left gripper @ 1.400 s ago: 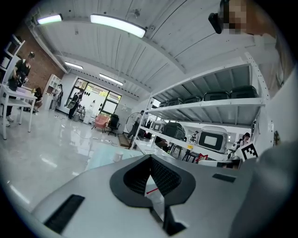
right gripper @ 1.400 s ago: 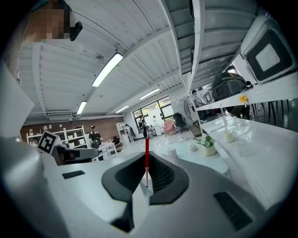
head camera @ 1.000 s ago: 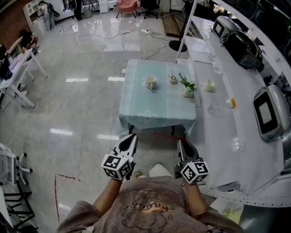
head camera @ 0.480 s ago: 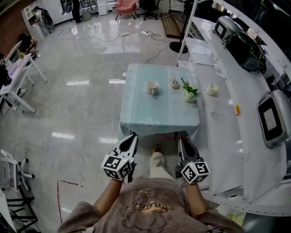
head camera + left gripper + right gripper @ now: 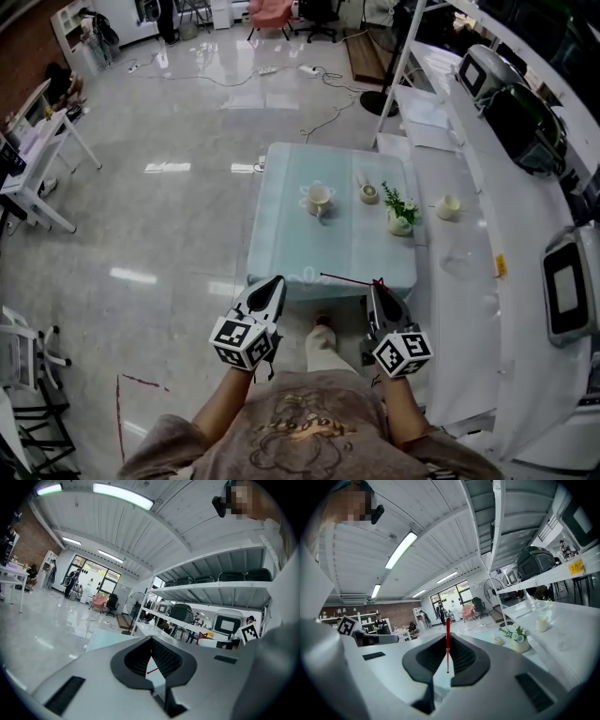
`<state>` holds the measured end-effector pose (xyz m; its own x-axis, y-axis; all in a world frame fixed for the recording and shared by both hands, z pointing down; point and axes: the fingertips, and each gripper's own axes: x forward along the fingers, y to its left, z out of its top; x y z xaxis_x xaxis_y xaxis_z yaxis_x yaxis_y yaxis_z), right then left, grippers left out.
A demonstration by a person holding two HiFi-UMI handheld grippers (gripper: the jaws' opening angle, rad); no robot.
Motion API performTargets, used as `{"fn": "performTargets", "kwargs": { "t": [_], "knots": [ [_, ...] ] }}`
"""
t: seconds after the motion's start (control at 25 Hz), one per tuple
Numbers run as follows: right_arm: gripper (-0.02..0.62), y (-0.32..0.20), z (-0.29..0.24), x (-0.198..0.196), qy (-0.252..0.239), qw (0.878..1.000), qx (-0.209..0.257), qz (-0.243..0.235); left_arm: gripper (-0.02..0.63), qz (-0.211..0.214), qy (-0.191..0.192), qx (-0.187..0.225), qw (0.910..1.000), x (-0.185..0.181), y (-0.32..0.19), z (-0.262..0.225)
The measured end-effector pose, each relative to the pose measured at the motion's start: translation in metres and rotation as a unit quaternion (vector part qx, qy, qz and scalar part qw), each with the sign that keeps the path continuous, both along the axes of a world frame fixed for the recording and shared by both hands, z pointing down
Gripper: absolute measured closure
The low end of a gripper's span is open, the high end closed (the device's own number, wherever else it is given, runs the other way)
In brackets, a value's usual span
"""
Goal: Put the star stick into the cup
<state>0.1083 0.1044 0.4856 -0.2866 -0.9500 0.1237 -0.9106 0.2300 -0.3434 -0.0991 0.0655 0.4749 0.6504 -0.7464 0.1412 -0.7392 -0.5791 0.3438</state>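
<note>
Right gripper (image 5: 374, 290) is clenched on the star stick (image 5: 347, 277), held just short of the table (image 5: 281, 234) at its near edge; left gripper (image 5: 275, 284) is closed, empty. I'd say I must step up to the table, tip the stick upright over the cup (image 5: 319, 197) at the table's middle, and lower it in before letting go.
</note>
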Motion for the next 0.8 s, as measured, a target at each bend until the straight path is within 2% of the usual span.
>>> {"fn": "performTargets", "kwargs": {
  "t": [0.32,0.8],
  "knots": [
    [0.574,-0.085,-0.005,0.019,-0.011,1.000,-0.004,-0.028,0.584,-0.021,-0.012,-0.003,0.9997,0.022,-0.069,-0.009],
    [0.574,-0.208,-0.009,0.060,-0.007,0.997,-0.001,-0.081,0.584,-0.078,-0.012,0.002,0.9969,0.054,-0.170,-0.014]
  ]
}}
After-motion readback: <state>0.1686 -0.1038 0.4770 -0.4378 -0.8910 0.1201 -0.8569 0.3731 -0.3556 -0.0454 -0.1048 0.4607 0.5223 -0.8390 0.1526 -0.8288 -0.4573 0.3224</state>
